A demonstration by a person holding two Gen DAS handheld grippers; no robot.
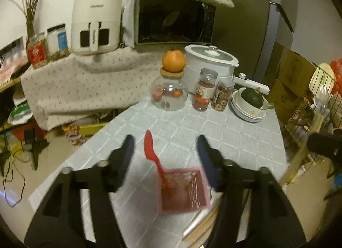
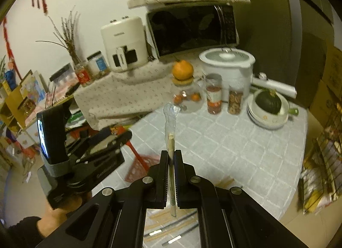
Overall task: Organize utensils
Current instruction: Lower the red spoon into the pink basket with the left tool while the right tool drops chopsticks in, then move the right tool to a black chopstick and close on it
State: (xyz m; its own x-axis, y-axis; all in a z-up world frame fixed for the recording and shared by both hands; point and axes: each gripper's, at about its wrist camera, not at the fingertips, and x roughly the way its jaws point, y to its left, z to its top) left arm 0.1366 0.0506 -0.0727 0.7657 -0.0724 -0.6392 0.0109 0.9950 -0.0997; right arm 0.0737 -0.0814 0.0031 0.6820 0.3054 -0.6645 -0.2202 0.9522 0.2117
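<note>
Left gripper (image 1: 164,141) jaws wide apart, nothing between them. Red spoon (image 1: 152,156) stands in the pink basket (image 1: 183,207) on the table (image 1: 235,132), bowl end up, leaning left. Right gripper (image 2: 171,154) clamps wrapped chopsticks (image 2: 171,128), long axis upright, pointing away from the camera.
</note>
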